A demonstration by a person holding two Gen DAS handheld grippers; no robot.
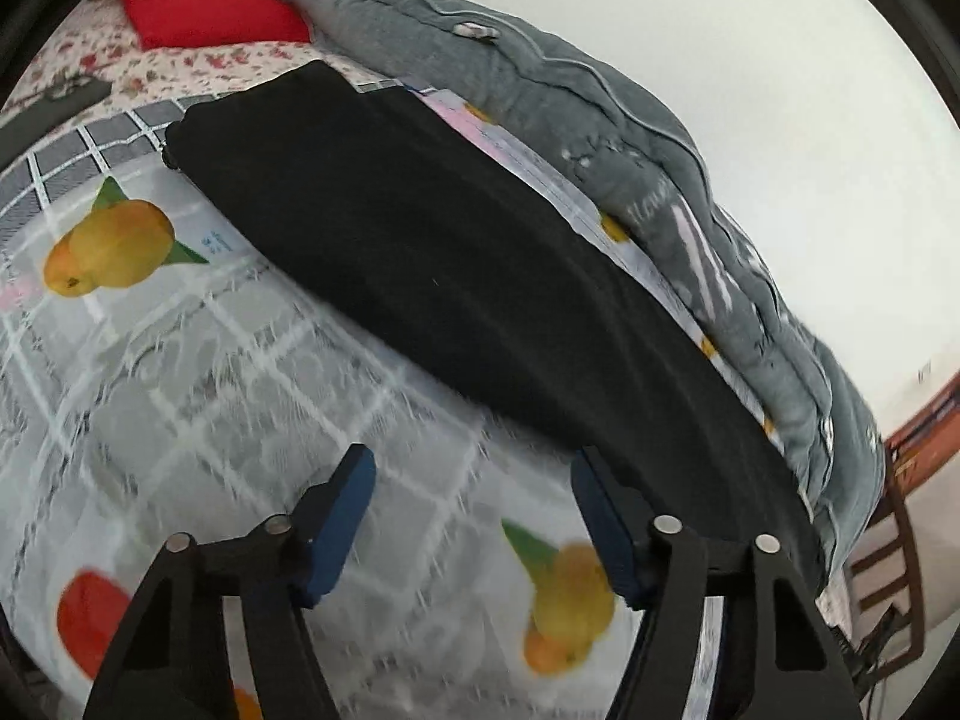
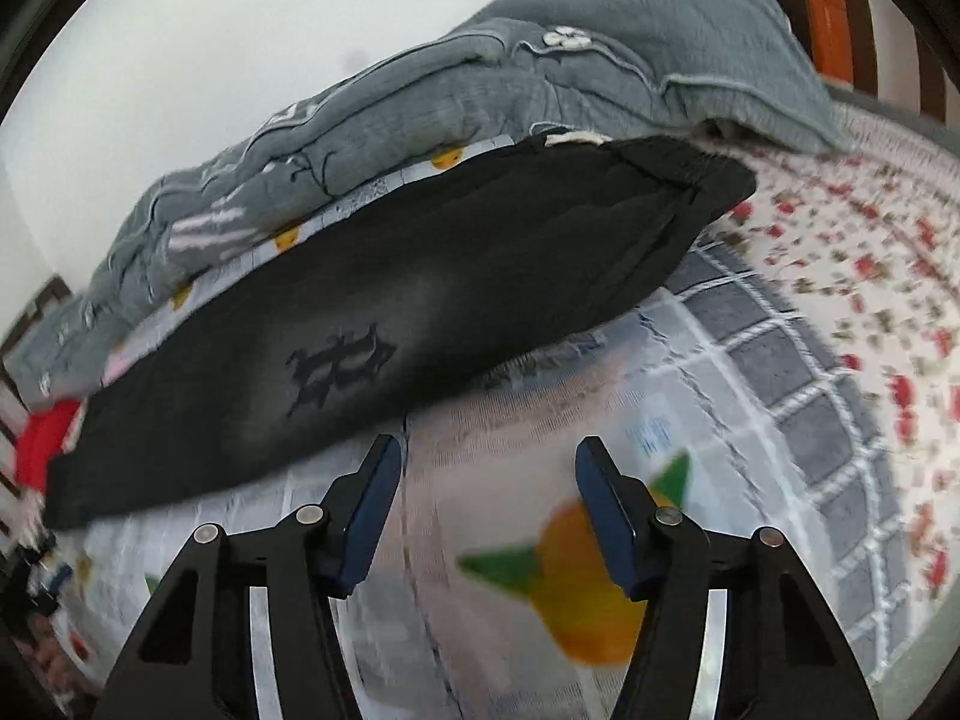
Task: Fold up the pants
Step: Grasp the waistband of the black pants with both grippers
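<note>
Both my left gripper (image 1: 474, 474) and right gripper (image 2: 487, 463) hang released, holding nothing, beside black pants (image 1: 456, 276) laid lengthwise for folding.

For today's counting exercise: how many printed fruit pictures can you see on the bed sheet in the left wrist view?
3 clear ones: a yellow fruit at left, another near the right finger, and a red one at lower left. Small ones peek beside the black pants, which may hide more.

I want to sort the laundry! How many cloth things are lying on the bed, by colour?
Black: 1, the pants
Grey: 1, the quilt
Red: 1, the folded cloth
Total: 3

Both tongs, left and right, are open and hold nothing.
</note>
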